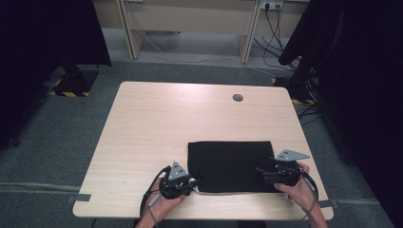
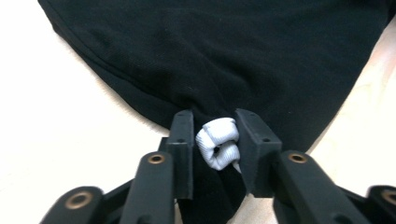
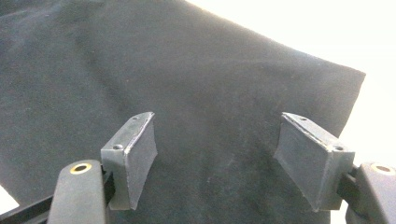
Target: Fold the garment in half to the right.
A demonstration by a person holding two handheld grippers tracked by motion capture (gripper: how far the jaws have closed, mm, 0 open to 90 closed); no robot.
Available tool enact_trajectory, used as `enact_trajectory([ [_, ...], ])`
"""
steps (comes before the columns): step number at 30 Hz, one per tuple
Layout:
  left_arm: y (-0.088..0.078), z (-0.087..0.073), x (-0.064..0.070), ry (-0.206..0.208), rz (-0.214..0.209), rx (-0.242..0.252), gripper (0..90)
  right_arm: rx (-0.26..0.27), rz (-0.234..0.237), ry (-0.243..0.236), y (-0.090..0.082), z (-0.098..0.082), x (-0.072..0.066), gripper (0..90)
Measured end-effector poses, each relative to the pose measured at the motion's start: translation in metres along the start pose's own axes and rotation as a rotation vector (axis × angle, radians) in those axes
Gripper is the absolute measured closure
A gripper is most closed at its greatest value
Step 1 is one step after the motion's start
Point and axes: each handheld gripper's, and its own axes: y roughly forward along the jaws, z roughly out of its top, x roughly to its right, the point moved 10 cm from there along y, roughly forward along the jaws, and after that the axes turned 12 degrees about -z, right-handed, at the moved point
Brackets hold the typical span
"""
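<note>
Two hand-held grippers work at one black cloth [image 1: 230, 165]. The left hand-held gripper [image 2: 214, 140] pinches the cloth's near left corner, with a grey bunched piece [image 2: 218, 142] between its jaws. The right hand-held gripper [image 3: 217, 158] hangs spread over the cloth's right part. The cloth lies flat on the table [image 1: 157, 118], near its front edge.
</note>
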Motion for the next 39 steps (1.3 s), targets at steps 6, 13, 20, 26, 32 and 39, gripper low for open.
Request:
enact_trajectory([
  [6, 0.001, 0.001, 0.001, -0.001, -0.015, -0.002, 74.7, 0.011, 0.017, -0.017, 0.003, 0.008, -0.009, 29.5],
  [13, 0.002, 0.001, 0.001, -0.009, -0.023, -0.001, 76.0, 0.047, 0.057, -0.05, 0.008, 0.033, -0.03, 29.7],
  [20, 0.002, 0.001, 0.001, -0.005, -0.021, -0.001, 76.3, 0.06, 0.088, -0.065, 0.019, 0.049, -0.046, 30.1],
  [26, 0.002, 0.001, 0.001, -0.003, -0.017, -0.002, 76.5, 0.066, 0.103, -0.079, 0.028, 0.06, -0.056, 30.1],
  [32, 0.003, 0.001, 0.001, -0.001, -0.017, -0.001, 76.4, 0.078, 0.129, -0.083, 0.036, 0.076, -0.068, 30.3],
  [39, 0.003, 0.001, 0.001, -0.002, -0.018, -0.001, 76.4, 0.084, 0.158, -0.099, 0.045, 0.09, -0.085, 30.3],
])
